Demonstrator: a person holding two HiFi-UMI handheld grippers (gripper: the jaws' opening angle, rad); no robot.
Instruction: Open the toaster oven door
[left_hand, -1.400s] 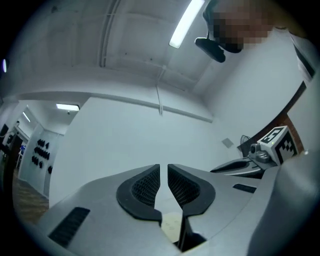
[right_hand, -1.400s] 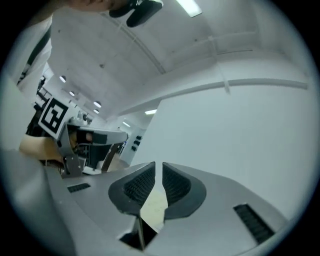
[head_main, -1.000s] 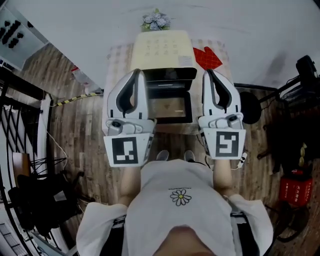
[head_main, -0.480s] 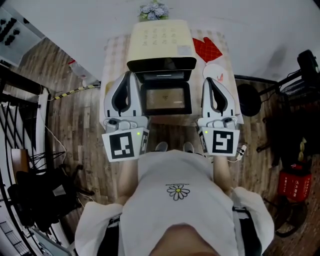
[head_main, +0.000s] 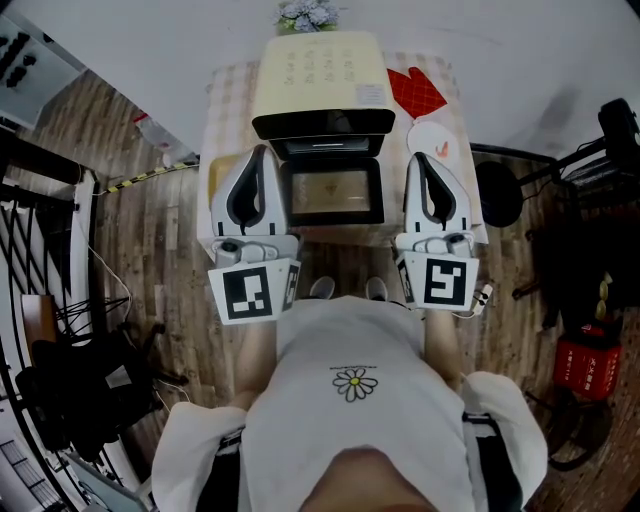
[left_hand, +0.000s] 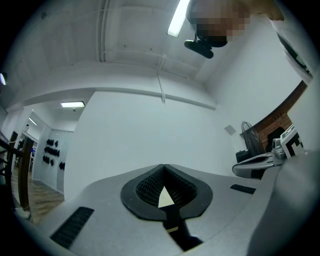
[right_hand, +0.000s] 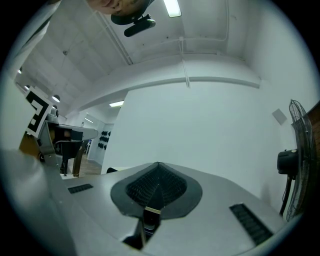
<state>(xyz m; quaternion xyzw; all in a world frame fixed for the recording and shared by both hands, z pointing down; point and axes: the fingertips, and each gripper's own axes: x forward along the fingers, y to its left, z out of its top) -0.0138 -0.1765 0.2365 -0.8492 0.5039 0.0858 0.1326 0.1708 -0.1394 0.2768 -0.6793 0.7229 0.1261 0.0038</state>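
Lying between jaws, apparently: oven door (head_main: 335, 195)

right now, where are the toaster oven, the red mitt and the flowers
toaster oven (head_main: 320, 75), head view, middle of its cream top
red mitt (head_main: 415, 92), head view, middle of the red fabric
flowers (head_main: 305, 14), head view, centre of the bunch

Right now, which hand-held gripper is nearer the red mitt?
The right hand-held gripper: the red mitt lies beyond its tips, on its side of the oven.
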